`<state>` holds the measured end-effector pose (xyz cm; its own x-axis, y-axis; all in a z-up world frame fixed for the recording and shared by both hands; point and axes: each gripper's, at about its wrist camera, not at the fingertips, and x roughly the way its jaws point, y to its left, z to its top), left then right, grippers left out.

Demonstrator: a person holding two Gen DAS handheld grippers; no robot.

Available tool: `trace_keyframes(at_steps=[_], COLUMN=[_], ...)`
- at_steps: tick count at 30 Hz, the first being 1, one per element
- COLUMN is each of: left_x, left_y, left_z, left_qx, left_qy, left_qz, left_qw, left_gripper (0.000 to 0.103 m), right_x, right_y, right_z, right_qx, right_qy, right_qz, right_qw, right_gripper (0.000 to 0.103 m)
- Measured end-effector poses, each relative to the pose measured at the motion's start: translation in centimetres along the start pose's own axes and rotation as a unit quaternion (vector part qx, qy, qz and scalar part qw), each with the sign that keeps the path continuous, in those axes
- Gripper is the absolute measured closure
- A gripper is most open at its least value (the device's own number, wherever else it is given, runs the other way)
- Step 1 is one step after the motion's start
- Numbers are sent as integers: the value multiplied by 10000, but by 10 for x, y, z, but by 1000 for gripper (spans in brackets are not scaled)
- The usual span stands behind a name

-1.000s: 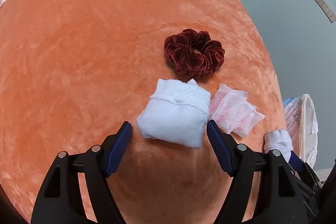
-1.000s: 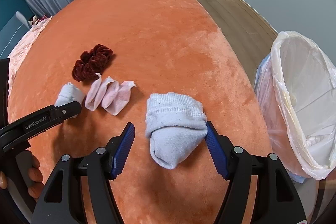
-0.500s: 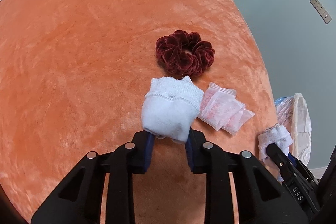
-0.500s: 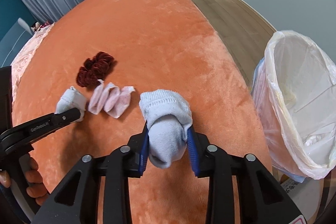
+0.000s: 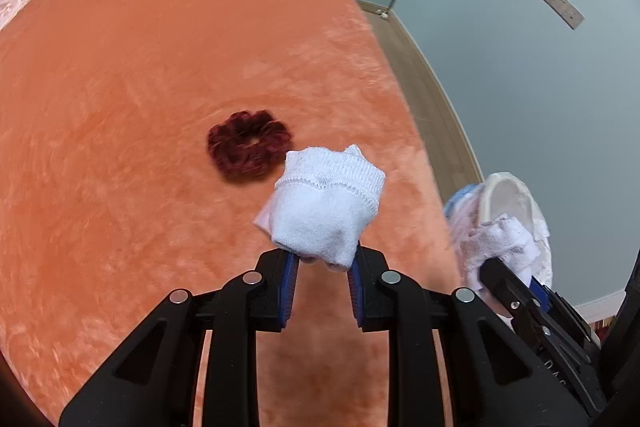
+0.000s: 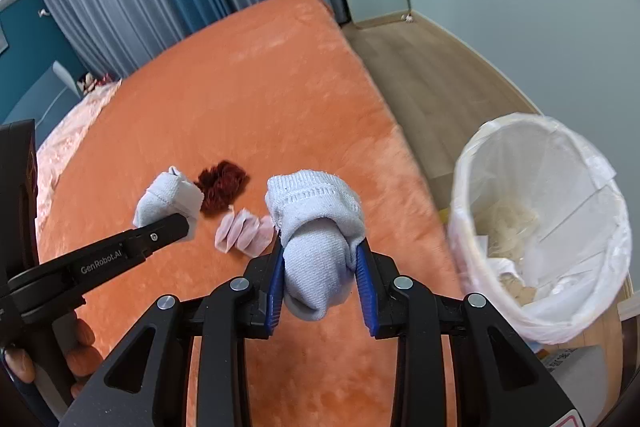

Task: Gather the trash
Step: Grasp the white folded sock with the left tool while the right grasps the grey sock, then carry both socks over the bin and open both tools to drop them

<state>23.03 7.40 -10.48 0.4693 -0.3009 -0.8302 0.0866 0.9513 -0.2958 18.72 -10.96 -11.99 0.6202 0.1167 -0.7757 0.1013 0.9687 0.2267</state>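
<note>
Both grippers carry rolled white socks above the orange bed (image 6: 280, 99). Right gripper (image 6: 320, 287): jaws clamped on its sock (image 6: 316, 235). Left gripper (image 5: 322, 283): jaws clamped on the other sock (image 5: 324, 203). Lined bin (image 6: 560, 227) stands off the bed's right edge, nearer the right gripper. Scrunchie (image 5: 248, 147) and pink packets (image 6: 244, 231) lie on the bed.

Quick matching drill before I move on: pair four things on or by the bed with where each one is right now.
1. left sock
2. right sock
3. scrunchie
4. pink packets

a. lying flat on the blanket, dark red
b. pinched in the left claw
c. lying on the blanket by the right claw's tips
d. pinched beside the lined bin

Pairs: 1-b, 2-d, 3-a, 4-c
</note>
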Motion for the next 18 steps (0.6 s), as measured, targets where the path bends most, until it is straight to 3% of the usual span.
trace_keyframes(at_steps=[18], left_x=[-30], left_y=[-151], left_z=[-14], left_qx=[1101], left_qy=[-237], left_qz=[-486], left_qw=[9924], left_gripper=[81], right_x=[-87], right_y=[-94], right_z=[10], right_qx=[595], right_qy=[-760], right_qz=[-232], right_qw=[9951], right_gripper=[73])
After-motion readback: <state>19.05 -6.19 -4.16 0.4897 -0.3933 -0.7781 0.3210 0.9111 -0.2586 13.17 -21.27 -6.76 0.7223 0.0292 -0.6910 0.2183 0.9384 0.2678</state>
